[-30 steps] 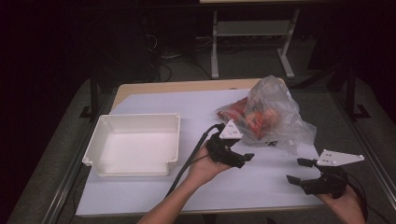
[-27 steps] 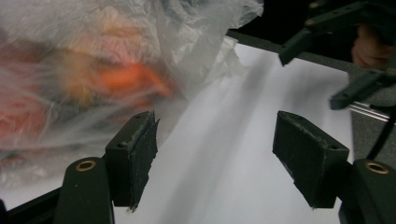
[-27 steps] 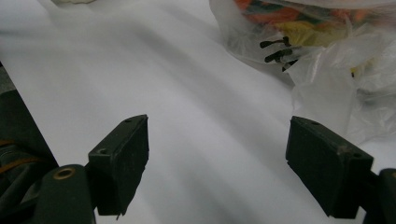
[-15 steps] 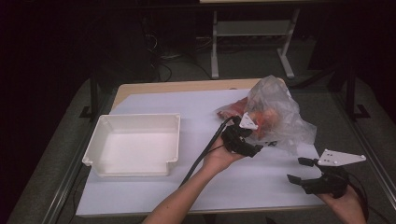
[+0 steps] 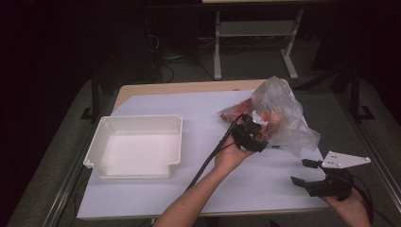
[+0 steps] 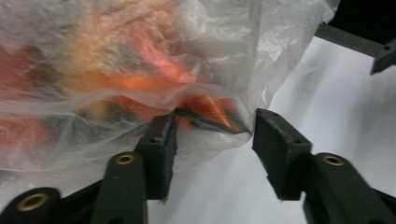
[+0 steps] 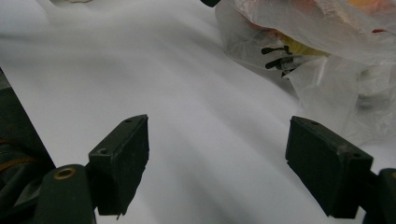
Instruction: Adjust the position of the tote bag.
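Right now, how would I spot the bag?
Look at the white table. The tray lies at its left; the bag lies at its far right, by the left gripper. It is crinkly, see-through plastic with orange things inside.

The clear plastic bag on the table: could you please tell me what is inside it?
Through the plastic bag show crumpled red, orange and yellow pieces, perhaps wrappers; the wrinkled film blurs them, so what they are and how many cannot be told.

clear plastic bag (image 5: pixel 283 118) with orange-red contents, white tray (image 5: pixel 137 146), black gripper (image 5: pixel 250 135)
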Available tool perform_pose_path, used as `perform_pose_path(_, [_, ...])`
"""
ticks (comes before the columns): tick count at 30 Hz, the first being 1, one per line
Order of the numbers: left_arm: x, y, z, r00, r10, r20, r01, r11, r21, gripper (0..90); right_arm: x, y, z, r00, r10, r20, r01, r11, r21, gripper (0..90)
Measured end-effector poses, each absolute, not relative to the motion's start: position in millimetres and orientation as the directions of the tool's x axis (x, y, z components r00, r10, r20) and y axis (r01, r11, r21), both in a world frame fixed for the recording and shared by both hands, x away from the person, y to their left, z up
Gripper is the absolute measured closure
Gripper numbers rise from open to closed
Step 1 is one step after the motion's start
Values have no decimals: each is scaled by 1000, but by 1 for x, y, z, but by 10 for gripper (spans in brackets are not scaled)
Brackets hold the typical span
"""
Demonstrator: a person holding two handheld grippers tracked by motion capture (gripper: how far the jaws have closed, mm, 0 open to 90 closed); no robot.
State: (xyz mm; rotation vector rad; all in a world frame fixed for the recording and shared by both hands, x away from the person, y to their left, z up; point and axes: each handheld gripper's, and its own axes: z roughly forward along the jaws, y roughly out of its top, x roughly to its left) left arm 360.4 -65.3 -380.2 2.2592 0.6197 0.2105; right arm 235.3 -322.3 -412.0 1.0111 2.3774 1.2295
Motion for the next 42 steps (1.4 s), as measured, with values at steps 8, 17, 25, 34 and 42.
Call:
perform_pose_path(8, [361,-68,-381,867,496,-41,373,-592,714,667,235,-322,-411,-716,695,65,456,395,798,212])
perform_pose_path(17, [363,-66,-382,872,488,-42,372,-604,705,877,234,-322,-411,-717,695,60,451,397,799,214])
perform_pose_path(25, [365,-61,-380,872,486,-51,379,-608,698,900,234,-324,-411,-713,699,59,452,394,800,215])
perform_pose_path(34, [364,-40,-377,872,484,-68,386,-596,704,900,233,-329,-410,-701,712,52,451,385,806,216])
perform_pose_path(42, [357,-15,-375,873,479,-89,393,-584,710,900,231,-336,-411,-686,726,47,458,381,804,220])
